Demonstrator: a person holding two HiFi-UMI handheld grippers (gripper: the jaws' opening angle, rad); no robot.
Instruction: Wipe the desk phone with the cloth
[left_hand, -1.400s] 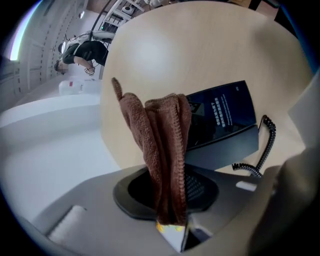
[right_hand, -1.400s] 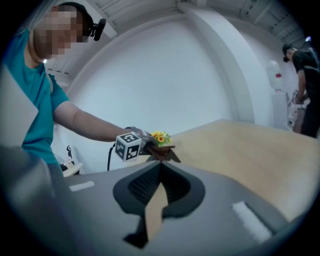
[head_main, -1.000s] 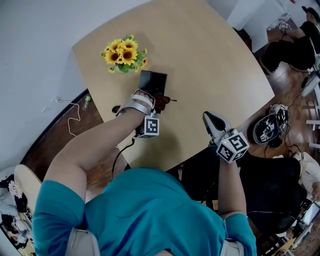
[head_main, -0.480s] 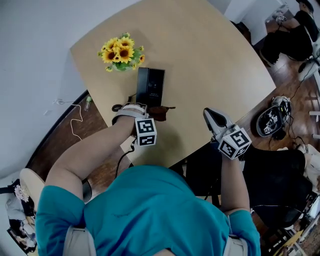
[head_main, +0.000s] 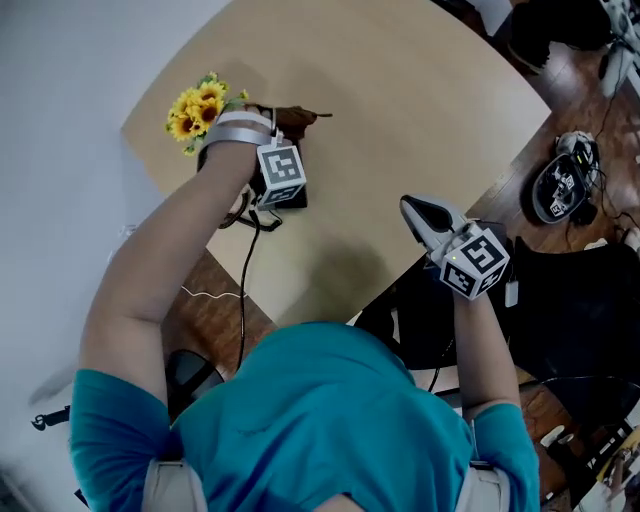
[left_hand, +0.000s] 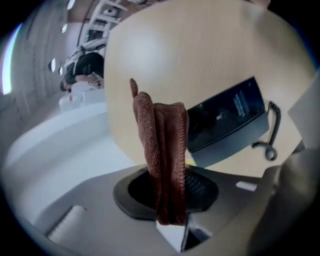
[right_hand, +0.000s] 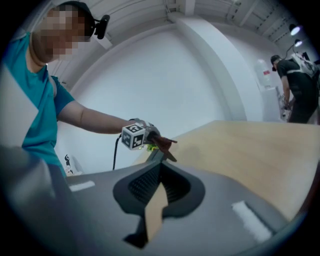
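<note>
Presently, left gripper (head_main: 272, 120), clamped on cloth (left_hand: 162, 150), could topple flowers (head_main: 197, 108) at its 9 o'clock by swinging wide; right gripper (head_main: 420, 212) closed, empty.

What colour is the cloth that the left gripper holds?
The cloth is plain reddish brown, with a woven texture; the left gripper view shows it best.

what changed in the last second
The left gripper, jaws shut on the cloth, moved forward over the desk phone toward the sunflowers. Nothing was taken or let go. The right gripper stayed at the table edge, jaws shut.
</note>
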